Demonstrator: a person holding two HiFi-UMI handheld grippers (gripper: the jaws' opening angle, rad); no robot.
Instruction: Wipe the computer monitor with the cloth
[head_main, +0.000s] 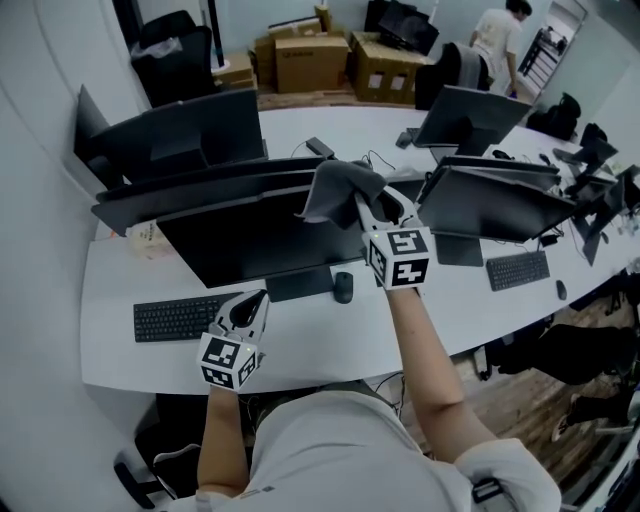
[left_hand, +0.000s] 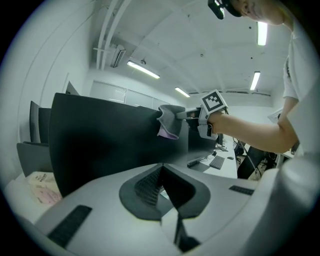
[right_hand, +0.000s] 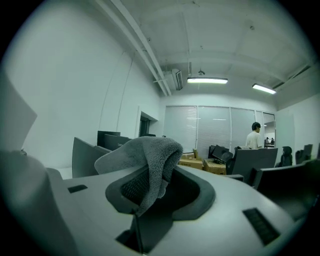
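Cool, even light comes from ceiling strip lamps (right_hand: 207, 80), which glare white in both my gripper views. My head view is bright and sharp; the monitor (head_main: 250, 240) reads flat black, and shadows on the bench (head_main: 310, 345) are faint. The gripper views bend hard toward dark round corners. Close to the lens, the cloth (right_hand: 150, 155) shows crisp nap.

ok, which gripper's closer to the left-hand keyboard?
Left. The left gripper sits just right of the keyboard, low over the desk. The right gripper is up at the monitor's top edge, holding the cloth.
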